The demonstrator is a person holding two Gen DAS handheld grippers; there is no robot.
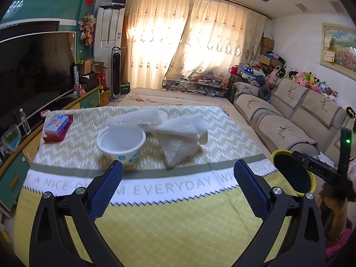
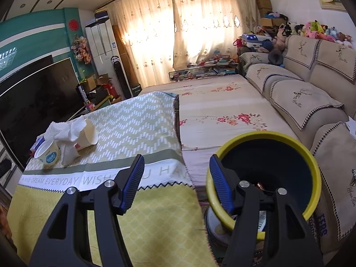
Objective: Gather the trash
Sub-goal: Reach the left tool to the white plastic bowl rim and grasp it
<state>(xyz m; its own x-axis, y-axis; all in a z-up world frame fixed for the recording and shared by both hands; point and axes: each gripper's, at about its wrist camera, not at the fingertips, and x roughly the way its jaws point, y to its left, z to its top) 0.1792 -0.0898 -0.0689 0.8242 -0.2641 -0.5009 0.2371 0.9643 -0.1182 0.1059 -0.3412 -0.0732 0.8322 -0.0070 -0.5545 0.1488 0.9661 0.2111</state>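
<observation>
A white paper cup [image 1: 121, 142] with a blue label stands upright on the yellow-green tablecloth [image 1: 178, 222]. Crumpled white paper towels [image 1: 178, 131] lie just behind it and to its right. My left gripper [image 1: 178, 178] is open and empty, a little short of the cup. From the right wrist, the cup [image 2: 47, 153], the towels [image 2: 64, 131] and a second paper cup [image 2: 89, 133] on its side sit far left. My right gripper [image 2: 175, 178] is open with nothing between its fingers, and its right finger overlaps the rim of the yellow-rimmed dark bin [image 2: 262, 134].
A red and blue box [image 1: 56, 126] lies at the table's far left. The bin [image 1: 291, 173] stands off the table's right edge, beside a beige sofa [image 1: 289, 115]. A hand [image 1: 331, 211] holds the right tool there. A TV [image 1: 33, 71] on a cabinet runs along the left.
</observation>
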